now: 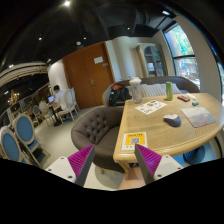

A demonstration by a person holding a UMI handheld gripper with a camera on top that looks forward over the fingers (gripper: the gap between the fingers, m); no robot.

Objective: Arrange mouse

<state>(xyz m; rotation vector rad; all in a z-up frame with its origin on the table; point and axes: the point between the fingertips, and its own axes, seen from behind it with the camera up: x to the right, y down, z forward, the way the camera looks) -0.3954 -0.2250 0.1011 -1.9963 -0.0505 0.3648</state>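
A grey mouse [173, 120] lies on the wooden table [150, 125], well beyond my right finger, next to a grey mouse mat [199, 116]. My gripper [114, 163] is open and empty, held high above the floor at the table's near corner. Its two purple pads [82, 160] stand wide apart, the right one [148, 159] over the table's near edge. Nothing is between the fingers.
A yellow and white card [133, 141] lies on the table's near corner, papers [151, 106] farther along, a green bottle [169, 90] at the far end. A dark tufted armchair [95, 124] stands beside the table. Blue chairs [22, 137] stand off to the side. A person [57, 96] sits in the background.
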